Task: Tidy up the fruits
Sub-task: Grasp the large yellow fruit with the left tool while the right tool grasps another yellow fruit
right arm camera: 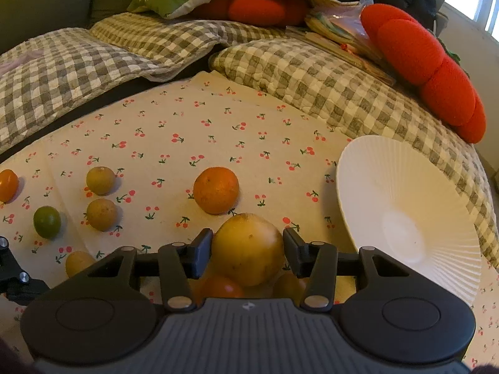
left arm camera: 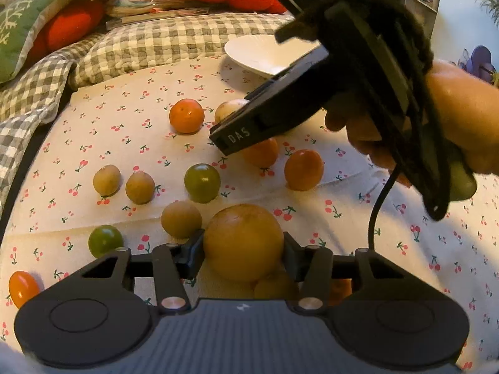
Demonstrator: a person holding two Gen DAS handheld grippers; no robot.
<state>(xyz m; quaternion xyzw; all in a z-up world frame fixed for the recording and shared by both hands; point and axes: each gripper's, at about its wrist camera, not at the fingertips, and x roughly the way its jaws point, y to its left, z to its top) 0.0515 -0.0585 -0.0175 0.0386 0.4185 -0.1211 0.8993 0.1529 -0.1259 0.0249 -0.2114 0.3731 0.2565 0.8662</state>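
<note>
Cloth [left arm camera: 131, 115]: cherry print, fruit scattered over it.
Left gripper [left arm camera: 243, 251]: partly closed, both fingers [left arm camera: 195, 255] against a large yellow fruit [left arm camera: 243, 241] resting on the cloth.
Tangerine [right arm camera: 215, 190]: on the cloth, just beyond the right gripper.
Right gripper [right arm camera: 248, 251]: partly closed on a pale yellow fruit [right arm camera: 248, 247], fingers [right arm camera: 199, 254] touching both sides.
Plate [right arm camera: 405, 205]: white, ribbed, right of that fruit, holding no fruit.
</note>
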